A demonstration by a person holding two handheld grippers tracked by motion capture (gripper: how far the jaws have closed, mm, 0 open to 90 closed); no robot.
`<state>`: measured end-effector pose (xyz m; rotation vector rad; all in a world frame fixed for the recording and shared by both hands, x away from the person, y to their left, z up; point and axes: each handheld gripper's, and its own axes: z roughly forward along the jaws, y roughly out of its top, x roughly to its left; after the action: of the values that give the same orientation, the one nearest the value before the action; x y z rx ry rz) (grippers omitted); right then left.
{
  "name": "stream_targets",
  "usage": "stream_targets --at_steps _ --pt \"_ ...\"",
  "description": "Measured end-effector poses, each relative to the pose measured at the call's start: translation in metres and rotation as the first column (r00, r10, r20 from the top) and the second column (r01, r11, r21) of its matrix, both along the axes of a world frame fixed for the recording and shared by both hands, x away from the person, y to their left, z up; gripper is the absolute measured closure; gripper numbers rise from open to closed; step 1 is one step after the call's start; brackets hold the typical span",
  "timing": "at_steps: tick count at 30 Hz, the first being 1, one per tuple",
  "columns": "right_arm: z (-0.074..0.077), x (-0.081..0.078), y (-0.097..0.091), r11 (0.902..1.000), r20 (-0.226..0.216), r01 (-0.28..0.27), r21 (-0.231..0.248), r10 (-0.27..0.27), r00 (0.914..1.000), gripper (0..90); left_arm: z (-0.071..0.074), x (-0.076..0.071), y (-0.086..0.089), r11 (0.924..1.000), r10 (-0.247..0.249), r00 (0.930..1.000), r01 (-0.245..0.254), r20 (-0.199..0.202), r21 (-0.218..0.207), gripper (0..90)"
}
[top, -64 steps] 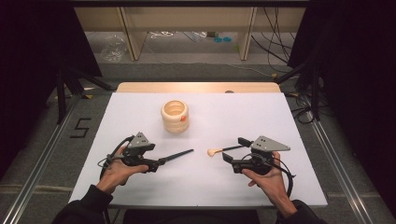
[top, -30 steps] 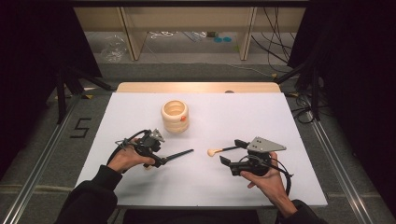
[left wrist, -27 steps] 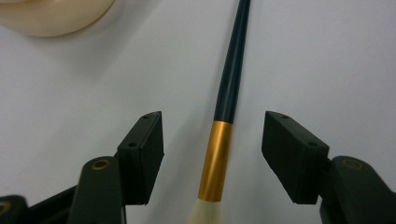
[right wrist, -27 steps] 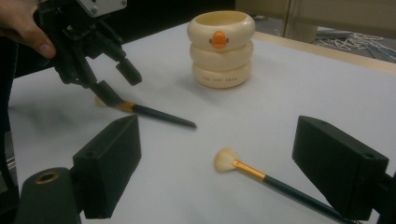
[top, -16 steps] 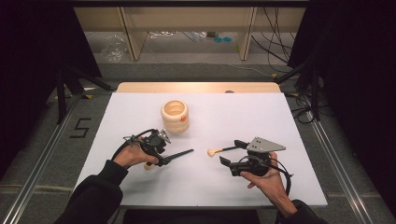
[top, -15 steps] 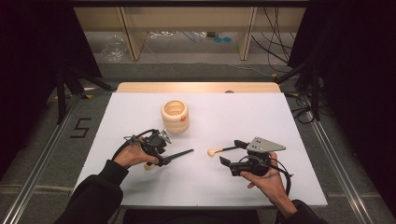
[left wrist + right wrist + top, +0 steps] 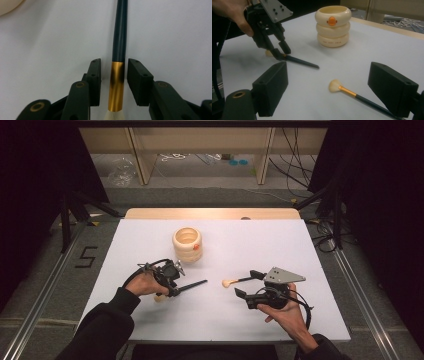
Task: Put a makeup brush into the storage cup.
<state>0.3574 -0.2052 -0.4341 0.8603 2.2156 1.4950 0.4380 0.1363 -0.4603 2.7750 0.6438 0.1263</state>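
Presently: left gripper, jaws just closing astride the gold ferrule of a dark-handled brush lying on the white table, small gaps remaining; right gripper spread wide above a second brush.

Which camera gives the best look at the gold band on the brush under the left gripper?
The left gripper view: the gold band sits large and sharp between the open jaws, which have just been closing. The right gripper view shows that brush small, its band mostly hidden by the left gripper. The high view gives only its thin dark handle.
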Motion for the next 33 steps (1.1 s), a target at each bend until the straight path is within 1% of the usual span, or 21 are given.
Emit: stream_targets --at_steps 3,5,6,7,10,14,15,16,17,18,20,26,30,33 --pt "0.0 0.0 0.0 1.0 -0.003 -0.002 0.001 0.002 1.0 17.4 0.002 0.002 -0.001 0.9994 -0.026 0.9997 0.026 -0.002 0.023 67.0" --pt "0.0 0.0 0.0 1.0 -0.003 -0.002 0.001 0.002 1.0 17.3 0.003 0.002 -0.002 0.9989 -0.032 0.9995 0.032 -0.005 0.033 67.4" --pt "-0.001 0.0 0.001 0.9999 -0.005 -0.007 0.016 0.007 1.0 17.4 0.003 0.002 -0.003 0.9988 -0.036 0.9993 0.036 -0.009 0.033 67.9" --pt "-0.001 0.001 0.001 0.9998 0.009 -0.008 0.016 0.008 0.9999 17.4 0.003 0.003 -0.004 0.9979 -0.048 0.9988 0.048 -0.015 0.042 68.4" --pt "-0.001 0.0 0.001 0.9998 0.008 -0.012 0.015 0.012 0.9999 17.5 0.0 0.003 -0.005 0.9976 -0.054 0.9983 0.055 -0.023 0.042 69.8" --pt "-0.001 0.001 0.002 0.9997 0.009 -0.016 0.018 0.016 0.9998 17.6 0.0 0.004 -0.005 0.9973 -0.062 0.9975 0.063 -0.035 0.038 75.5" --pt "-0.002 0.001 0.002 0.9993 0.011 -0.021 0.031 0.021 0.9997 17.6 0.001 0.004 -0.006 0.9964 -0.066 0.9972 0.068 -0.036 0.051 76.7" --pt "-0.002 0.001 0.002 0.9993 0.011 -0.021 0.031 0.021 0.9997 17.6 0.001 0.004 -0.006 0.9964 -0.066 0.9972 0.068 -0.036 0.051 76.8" --pt "-0.002 0.001 0.003 0.999 0.009 -0.025 0.038 0.025 0.9996 17.6 0.001 0.005 -0.007 0.9952 -0.075 0.9965 0.077 -0.036 0.061 76.8" --pt "-0.002 0.001 0.002 0.9996 0.007 -0.018 0.021 0.018 0.9998 17.6 0.001 0.005 -0.009 0.9931 -0.083 0.9957 0.086 -0.041 0.079 77.0" --pt "-0.002 0.0 0.002 0.9995 0.006 -0.021 0.023 0.02 0.9998 17.6 0.001 0.005 -0.011 0.9929 -0.08 0.9958 0.083 -0.045 0.085 77.0" --pt "-0.001 0.0 0.002 0.9995 0.002 -0.028 0.015 0.028 0.9996 17.7 0.002 0.007 -0.015 0.988 -0.093 0.9941 0.099 -0.057 0.118 77.2" --pt "-0.001 0.0 0.003 0.9994 -0.002 -0.031 0.015 0.031 0.9995 17.7 0.003 0.008 -0.017 0.986 -0.094 0.9934 0.102 -0.066 0.132 77.5" --pt "-0.001 0.0 0.003 0.9993 -0.002 -0.034 0.014 0.034 0.9994 17.8 0.002 0.008 -0.018 0.9859 -0.095 0.9932 0.103 -0.068 0.132 77.7"
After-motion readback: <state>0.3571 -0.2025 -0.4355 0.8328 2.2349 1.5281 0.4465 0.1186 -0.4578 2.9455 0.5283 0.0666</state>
